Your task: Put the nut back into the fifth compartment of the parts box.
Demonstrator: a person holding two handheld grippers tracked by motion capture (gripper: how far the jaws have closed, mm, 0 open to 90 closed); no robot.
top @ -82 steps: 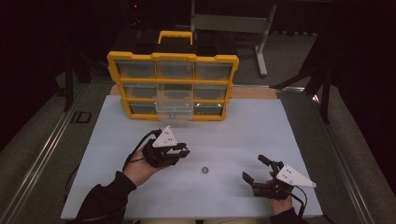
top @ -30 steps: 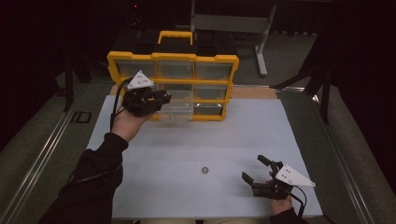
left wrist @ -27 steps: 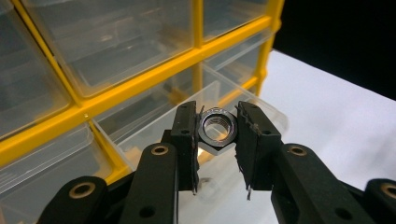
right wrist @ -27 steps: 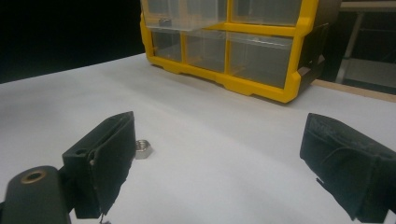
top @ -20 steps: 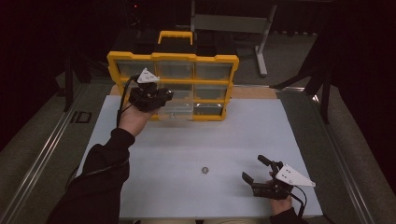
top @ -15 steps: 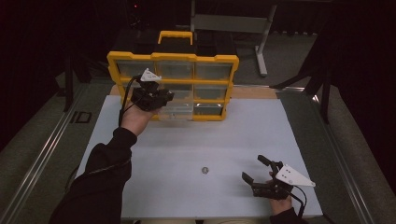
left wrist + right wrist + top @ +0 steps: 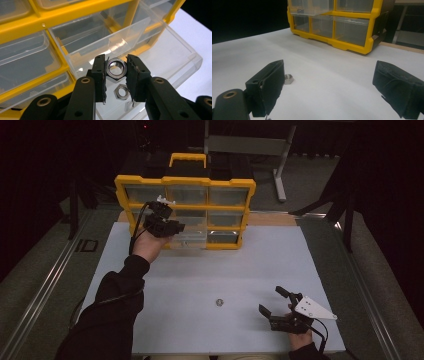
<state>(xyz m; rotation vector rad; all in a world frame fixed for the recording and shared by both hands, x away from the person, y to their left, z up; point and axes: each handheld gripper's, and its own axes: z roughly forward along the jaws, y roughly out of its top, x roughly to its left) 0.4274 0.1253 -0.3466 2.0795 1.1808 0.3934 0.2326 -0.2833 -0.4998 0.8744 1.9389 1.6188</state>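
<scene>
My left gripper (image 7: 116,67) is shut on a steel hex nut (image 7: 116,69), held over the pulled-out clear drawer (image 7: 160,60) of the yellow organizer (image 7: 185,212). A second hex nut (image 7: 121,92) lies on that drawer's floor just below. In the high view the left gripper (image 7: 167,226) hovers at the organizer's middle row. My right gripper (image 7: 274,302) rests at the table's front right with its jaws wide apart and nothing between them. A loose hex nut (image 7: 219,302) lies on the white table to its left, also seen as the nut (image 7: 288,79) beside the left jaw.
The organizer (image 7: 342,22) stands at the back of the white table (image 7: 210,270), its other clear drawers pushed in. A wooden strip (image 7: 272,219) runs behind the table top. A metal rail (image 7: 45,285) borders the left side.
My left hand has shifted right and slightly down along the organizer's front, bringing the held nut over the open drawer. The right gripper has stayed still.
</scene>
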